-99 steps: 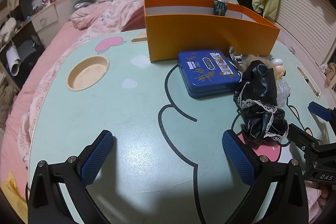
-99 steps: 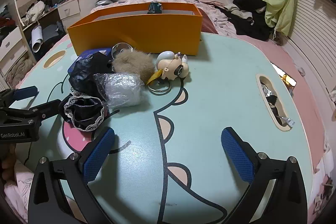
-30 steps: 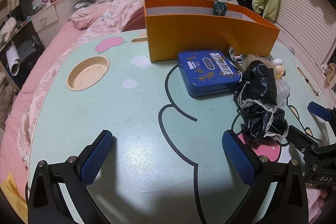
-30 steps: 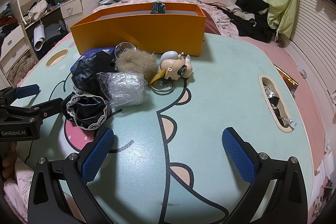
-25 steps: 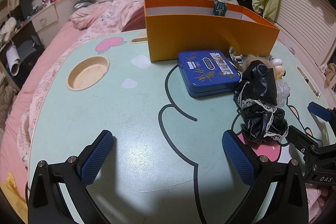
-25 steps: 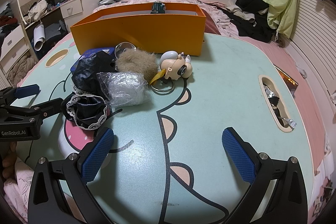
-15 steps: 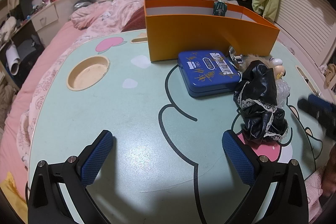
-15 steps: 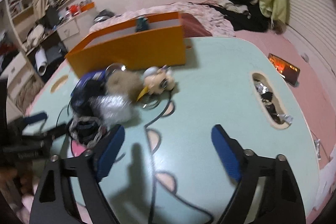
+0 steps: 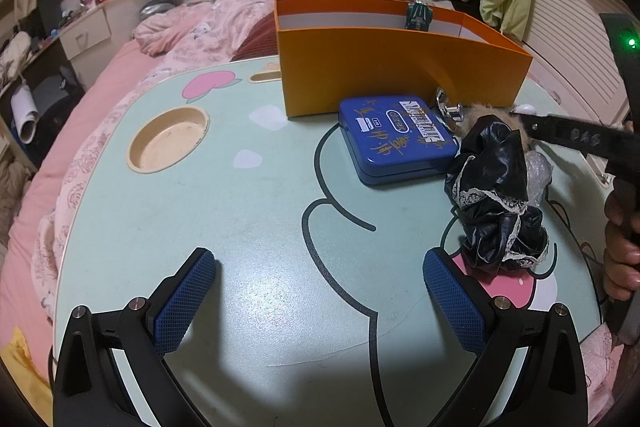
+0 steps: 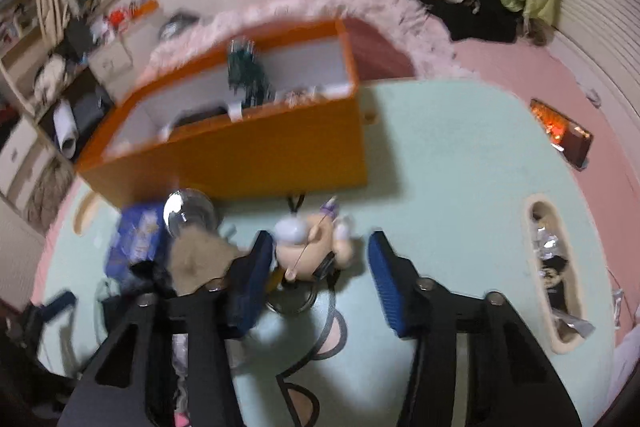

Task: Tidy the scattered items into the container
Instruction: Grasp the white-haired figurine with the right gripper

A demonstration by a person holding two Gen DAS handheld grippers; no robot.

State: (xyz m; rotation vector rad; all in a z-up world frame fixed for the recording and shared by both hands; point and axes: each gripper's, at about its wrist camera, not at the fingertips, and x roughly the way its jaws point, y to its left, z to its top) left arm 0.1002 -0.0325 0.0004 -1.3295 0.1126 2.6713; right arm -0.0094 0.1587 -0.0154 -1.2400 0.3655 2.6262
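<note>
The pale green cartoon-printed tabletop [image 9: 260,235] lay below both of my grippers, with the open-topped orange cardboard box [image 10: 256,155] standing beyond the clutter, ahead of my right gripper [image 10: 316,279] and slightly to its left. A dark green toy car [image 10: 246,75] already sat inside it. The flat blue tin with gold lettering [image 9: 396,139] rested ahead of my left gripper [image 9: 318,307] and to its right, touching the box wall as far as I could tell, with the crumpled black lace-trimmed cloth [image 9: 496,195] just beside it. My left gripper hung wide open over bare tabletop, holding nothing.

What had changed was on my right side: a second earlier that gripper hung back from the pile, and I had since carried it forward to the small big-headed doll figure [image 10: 310,247]. Its jaws had just been closing, and the doll now sat between them, the left pad near its head, the right pad apart from it. I judged the pick begun but the doll not yet gripped.
</note>
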